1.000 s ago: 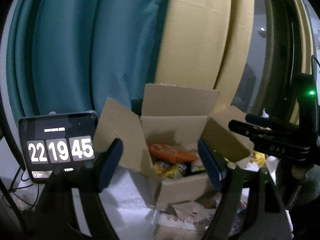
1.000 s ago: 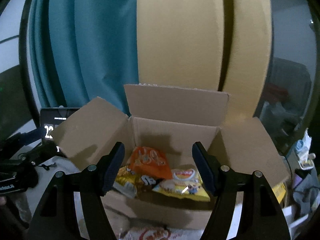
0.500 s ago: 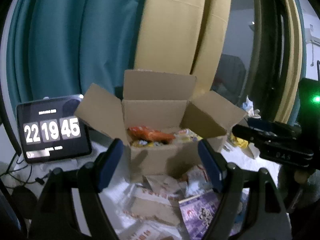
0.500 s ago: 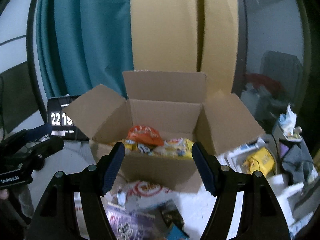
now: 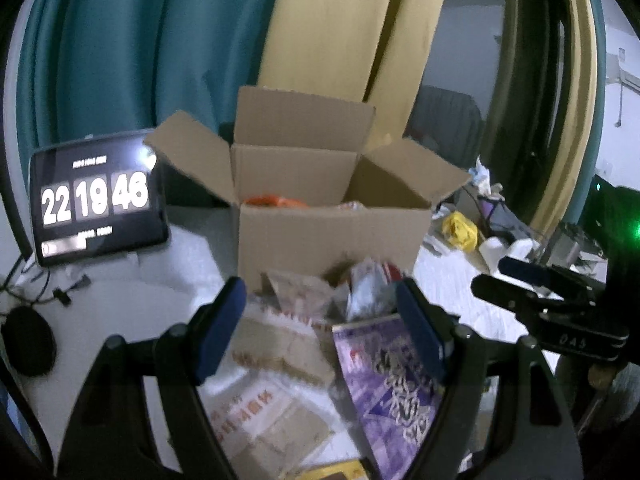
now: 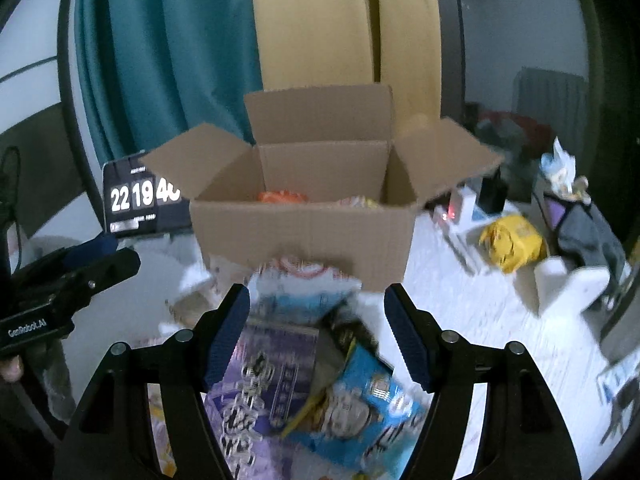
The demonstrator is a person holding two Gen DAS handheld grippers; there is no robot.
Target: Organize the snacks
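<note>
White table, dim light, frames partly blurred by motion. A tablet clock reading 22 19 46 stands near the far left edge, beside the box's left flap; cables and a dark round object lie in front of it toward the left edge. Teal curtain and yellow curtain hang behind the far edge. At the right side of the table: a crumpled yellow bag, a white block-shaped container, and a grey-and-purple cloth heap, all well apart from the box.

Left gripper: jaws spread wide, holding nothing, touching nothing visible; it hovers over the packets at the near edge. Right gripper: jaws likewise spread wide, empty, above the blue packet and purple packet. Each gripper shows at the side of the other's view.

Cardboard box sits mid-table, all four flaps open. Inside, only the tops of an orange packet and a pale yellow packet show over the front wall.

Loose snacks lie in a heap between the box's front wall and the near edge: a purple packet, a tan-and-white packet with red print, a blue packet, a white-and-blue packet touching the box front. The packets overlap one another; exact count cannot be told.
</note>
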